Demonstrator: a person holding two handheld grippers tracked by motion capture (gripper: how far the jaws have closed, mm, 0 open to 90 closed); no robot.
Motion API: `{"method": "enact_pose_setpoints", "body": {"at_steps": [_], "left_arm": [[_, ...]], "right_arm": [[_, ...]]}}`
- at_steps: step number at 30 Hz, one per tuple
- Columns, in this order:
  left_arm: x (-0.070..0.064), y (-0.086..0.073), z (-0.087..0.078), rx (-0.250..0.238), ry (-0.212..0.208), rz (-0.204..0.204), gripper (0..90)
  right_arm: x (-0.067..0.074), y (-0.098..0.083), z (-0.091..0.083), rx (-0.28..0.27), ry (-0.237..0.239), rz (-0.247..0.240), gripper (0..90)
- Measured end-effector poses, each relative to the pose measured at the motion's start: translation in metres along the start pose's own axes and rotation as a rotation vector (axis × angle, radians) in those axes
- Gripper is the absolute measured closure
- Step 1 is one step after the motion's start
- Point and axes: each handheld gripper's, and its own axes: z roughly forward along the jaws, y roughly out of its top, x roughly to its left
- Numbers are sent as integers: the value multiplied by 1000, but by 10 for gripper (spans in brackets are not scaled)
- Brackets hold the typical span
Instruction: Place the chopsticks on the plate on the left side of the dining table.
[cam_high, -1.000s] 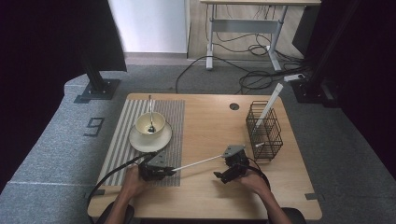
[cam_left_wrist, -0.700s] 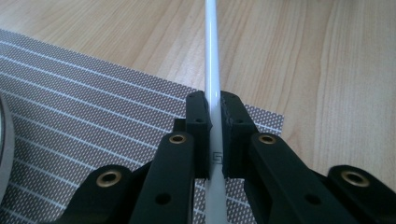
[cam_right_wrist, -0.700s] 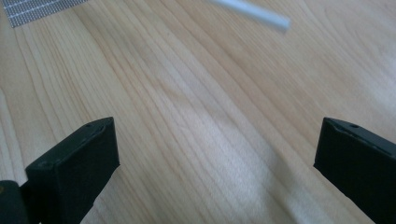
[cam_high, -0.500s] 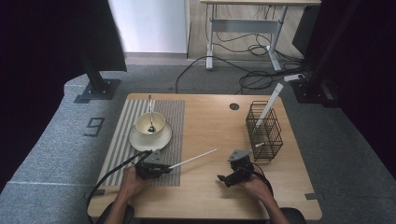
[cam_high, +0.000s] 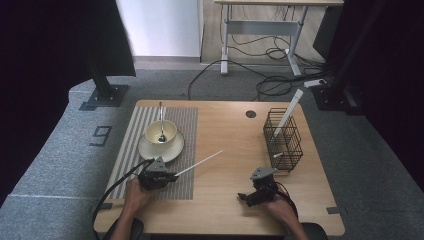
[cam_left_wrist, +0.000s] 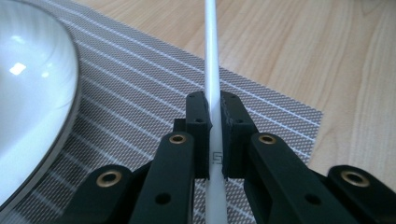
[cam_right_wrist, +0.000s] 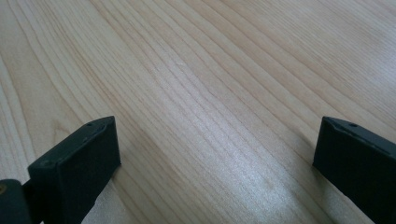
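Left tongs pinch thin white round stick over woven mat

Black tongs with brass screws, trailing black cables.

The white stick in my left gripper runs off the top edge. The plate is cropped at left, its printed mark illegible.
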Motion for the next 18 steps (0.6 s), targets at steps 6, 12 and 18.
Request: {"method": "enact_pose_setpoints", "body": {"at_steps": [6,12,18], "left_arm": [[6,-5,-6,-8,36,-32,837],[12,-10,-11,-17,70,-69,837],[17,-14,-14,-2,107,-96,838]], "right_arm": [[0,0,0,0,-2,-2,0],[0,0,0,0,-2,-2,0],[0,0,0,0,-2,-2,0]]}}
